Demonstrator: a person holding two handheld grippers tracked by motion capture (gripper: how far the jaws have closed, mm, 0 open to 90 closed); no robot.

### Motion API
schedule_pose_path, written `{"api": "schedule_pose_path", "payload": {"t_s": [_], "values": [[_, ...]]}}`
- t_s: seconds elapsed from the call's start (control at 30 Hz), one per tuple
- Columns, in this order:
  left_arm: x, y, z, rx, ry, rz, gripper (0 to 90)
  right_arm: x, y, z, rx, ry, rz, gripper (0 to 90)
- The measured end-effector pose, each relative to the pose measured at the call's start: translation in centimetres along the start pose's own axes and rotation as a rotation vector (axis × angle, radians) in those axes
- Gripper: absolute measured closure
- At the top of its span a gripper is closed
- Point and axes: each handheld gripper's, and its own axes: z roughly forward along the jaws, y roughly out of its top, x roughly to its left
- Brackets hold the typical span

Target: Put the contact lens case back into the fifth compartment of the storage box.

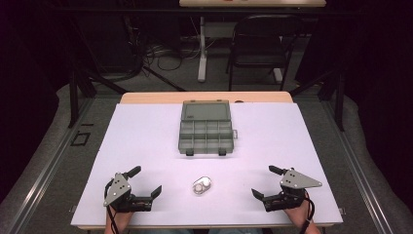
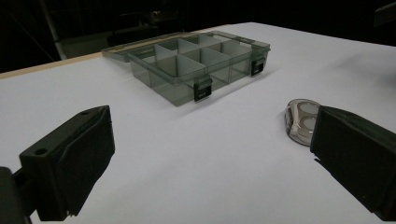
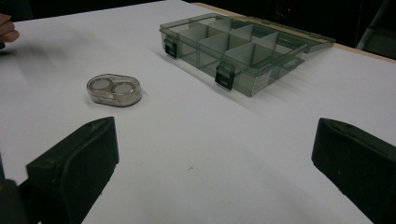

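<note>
Clear plastic contact-lens-style case (image 1: 201, 185) lies flat on white table (image 1: 146, 141), btwn both grippers, near front edge, well short of open compartment box (image 1: 206, 127). L gripper (image 1: 146, 187) and R gripper (image 1: 260, 181) both rest near table w/ jaws spread wide, nothing held. Likely step: pick up case. Approach from the side, straddle its narrow width, keep jaws low + level, close slowly since smooth shell could slip or skid. Other gripper stays clear.

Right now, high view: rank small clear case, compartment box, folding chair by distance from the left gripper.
1. small clear case, just right of the left gripper, near the front edge.
2. compartment box, open, mid-table.
3. folding chair, beyond the table on the floor.
</note>
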Motion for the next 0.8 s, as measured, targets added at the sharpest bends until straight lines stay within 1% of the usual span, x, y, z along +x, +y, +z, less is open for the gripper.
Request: {"api": "schedule_pose_path", "payload": {"t_s": [0.1, 0.27, 0.43, 0.6, 0.7, 0.77, 0.8], "values": [[-0.1, 0.1, 0.1, 0.003, -0.001, 0.004, 0.0, 0.0, 0.0, 0.0, 0.003, -0.001, 0.0, 0.4], [-0.7, 0.6, 0.7, 0.019, -0.01, 0.001, 0.0, 0.0, 0.0, 0.2, 0.007, 0.005, 0.001, 0.5], [-1.2, 0.9, 1.2, 0.035, -0.006, 0.001, 0.0, 0.0, 0.2, 0.4, 0.011, 0.008, -0.003, 0.6], [-1.8, 1.3, 2.3, 0.073, -0.024, 0.003, 0.0, 0.1, 0.2, 0.5, 0.015, 0.013, -0.001, 0.6], [-2.1, 1.6, 2.9, 0.093, -0.031, 0.013, 0.0, 0.1, 0.3, 0.4, 0.017, 0.011, -0.002, 0.6], [-2.2, 1.7, 3.1, 0.092, -0.034, 0.012, 0.0, 0.1, 0.2, 0.4, 0.016, 0.011, -0.001, 0.7], [-2.3, 1.8, 3.5, 0.103, -0.039, 0.012, 0.0, 0.0, 0.2, 0.4, 0.015, 0.01, 0.004, 0.6]]}}
